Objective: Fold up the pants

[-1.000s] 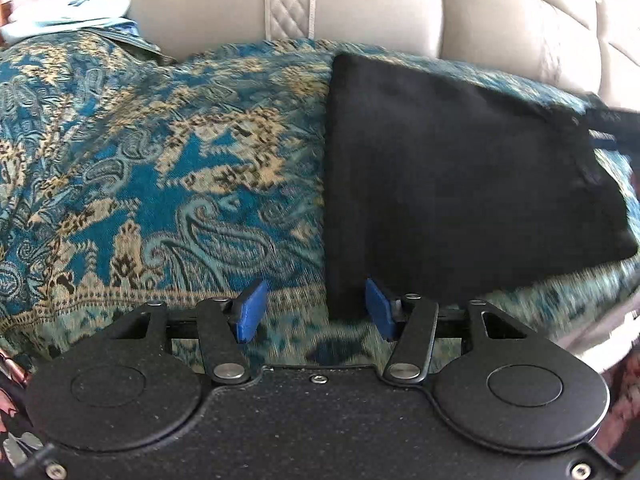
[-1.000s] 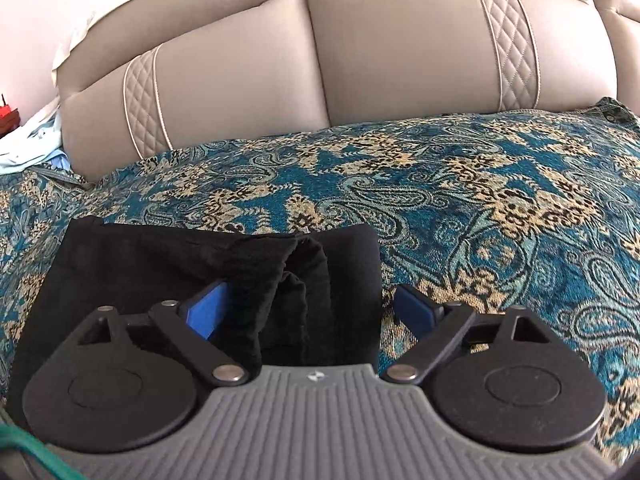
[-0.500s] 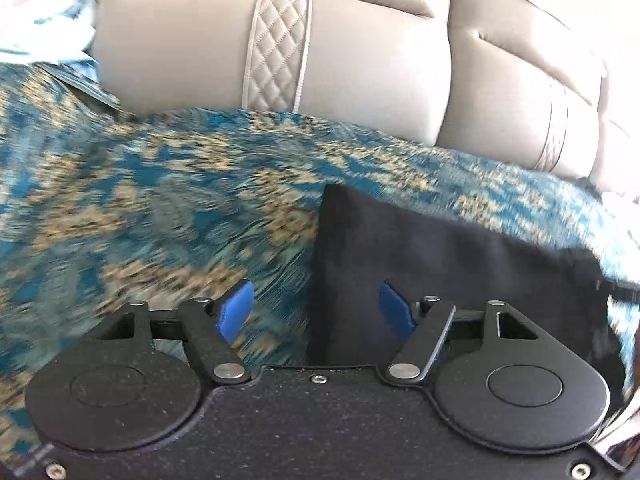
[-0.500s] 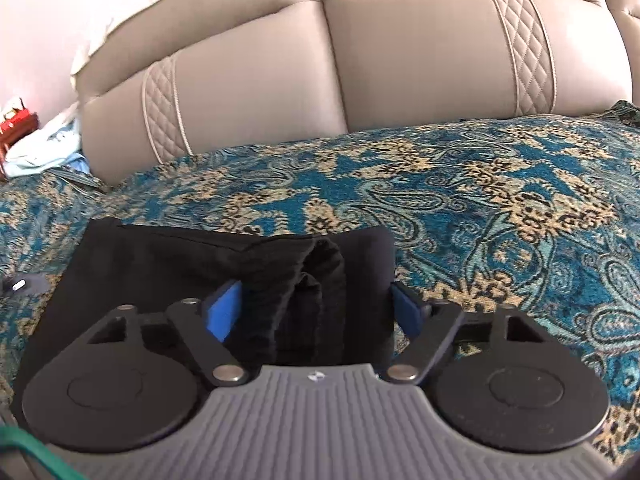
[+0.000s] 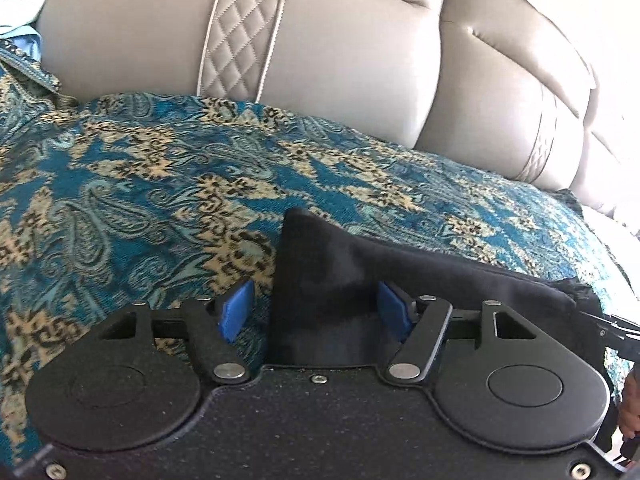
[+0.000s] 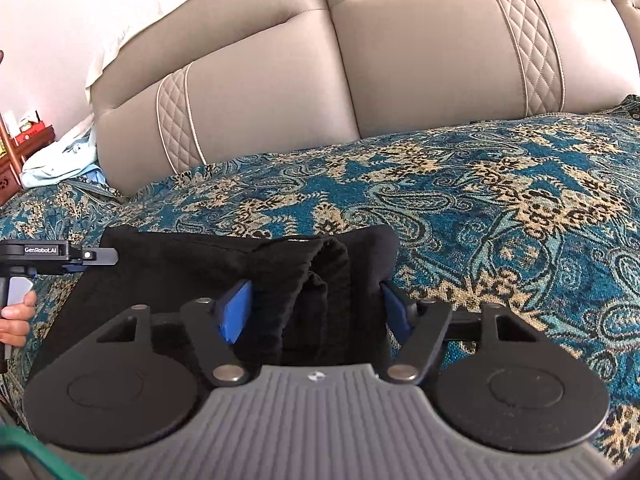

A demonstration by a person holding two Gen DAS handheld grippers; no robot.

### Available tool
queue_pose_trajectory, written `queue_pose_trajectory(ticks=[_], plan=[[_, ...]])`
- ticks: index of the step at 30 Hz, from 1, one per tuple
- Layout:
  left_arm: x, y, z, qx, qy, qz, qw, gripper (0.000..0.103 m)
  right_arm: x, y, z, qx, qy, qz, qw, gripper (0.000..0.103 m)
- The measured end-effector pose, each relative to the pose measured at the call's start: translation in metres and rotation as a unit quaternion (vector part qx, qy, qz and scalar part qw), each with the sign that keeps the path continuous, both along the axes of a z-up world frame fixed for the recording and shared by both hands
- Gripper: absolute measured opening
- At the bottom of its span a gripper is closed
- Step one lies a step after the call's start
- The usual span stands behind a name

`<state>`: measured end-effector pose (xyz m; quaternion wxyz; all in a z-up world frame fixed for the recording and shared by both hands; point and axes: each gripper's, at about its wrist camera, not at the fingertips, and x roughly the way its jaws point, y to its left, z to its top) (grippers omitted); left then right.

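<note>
Gripping, right gripper (image 6: 316, 312): jaws have just been closing and are now pinching the bunched, ribbed end of the black pants (image 6: 168, 272). Both blue pads are pressing into fabric, and folds are filling the whole gap between them.
Left gripper (image 5: 316, 314): jaws have just been opening and are now standing at a middling width, not clamping. One corner of the pants is sitting between them. It is touching the pad on the right of the left wrist view, while the pad on the left is standing clear, with patterned cloth showing in the gap.
Pants: lying as a flat dark folded strip on the teal paisley cover (image 6: 480, 184), running across from one gripper to the other. The corner at the left gripper is peaking up off the cover. At the right gripper the end is rumpling into several thick ridges.
Cover: spreading under everything, teal with tan and black motifs, and reaching back to the padded backrest.
Backrest (image 6: 400, 72): beige, tufted, with quilted diamond strips, rising just behind the cover.
Hand (image 6: 16, 320): wrapping the left gripper's handle at the left edge of the right wrist view. That gripper's finger is reaching over the far end of the pants.
Background: pale blue cloth (image 6: 60, 160) is lying bunched by the backrest's left end, well apart from the pants.
</note>
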<state>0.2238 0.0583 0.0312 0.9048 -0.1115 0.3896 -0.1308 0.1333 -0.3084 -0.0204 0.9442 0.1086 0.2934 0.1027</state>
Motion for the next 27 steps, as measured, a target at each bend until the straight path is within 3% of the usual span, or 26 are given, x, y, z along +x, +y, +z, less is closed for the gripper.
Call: queue_pose_trajectory(ticks=[4,9,11,13,14,16,19,22,27], plan=[[0.004,-0.007,-0.003,0.004,-0.008,-0.017,0.9998,0.081,-0.001,0.001,-0.001,0.001,-0.003,-0.001,1.000,0.068],[0.000,-0.021,-0.005,0.046,-0.024,-0.031,0.9982,0.082,-0.002,0.003,-0.002,0.005,-0.005,-0.006,1.000,0.065],[-0.004,-0.022,-0.005,0.046,-0.031,-0.023,0.9982,0.076,-0.001,0.004,-0.002,0.008,-0.006,-0.009,1.000,0.064],[-0.009,-0.022,-0.004,0.039,-0.038,-0.020,0.9983,0.058,0.000,0.005,-0.002,0.009,-0.006,-0.009,1.000,0.063],[-0.011,-0.022,-0.003,0.037,-0.040,-0.017,0.9984,0.054,0.000,0.006,-0.002,0.009,-0.007,-0.010,1.000,0.062],[-0.016,-0.021,-0.001,0.030,-0.043,-0.013,0.9985,0.038,0.000,0.007,-0.002,0.014,-0.007,-0.007,1.000,0.056],[-0.025,-0.022,0.003,0.035,-0.052,0.009,0.9980,0.024,0.002,0.012,-0.001,0.019,-0.004,0.000,1.000,0.041],[-0.035,-0.021,0.007,0.050,-0.068,0.049,0.9953,0.017,0.008,0.026,0.001,0.022,-0.001,0.008,1.000,0.034],[-0.034,-0.003,0.013,0.075,-0.077,0.102,0.9891,0.012,0.028,0.061,0.007,0.001,-0.008,0.019,1.000,0.030]])
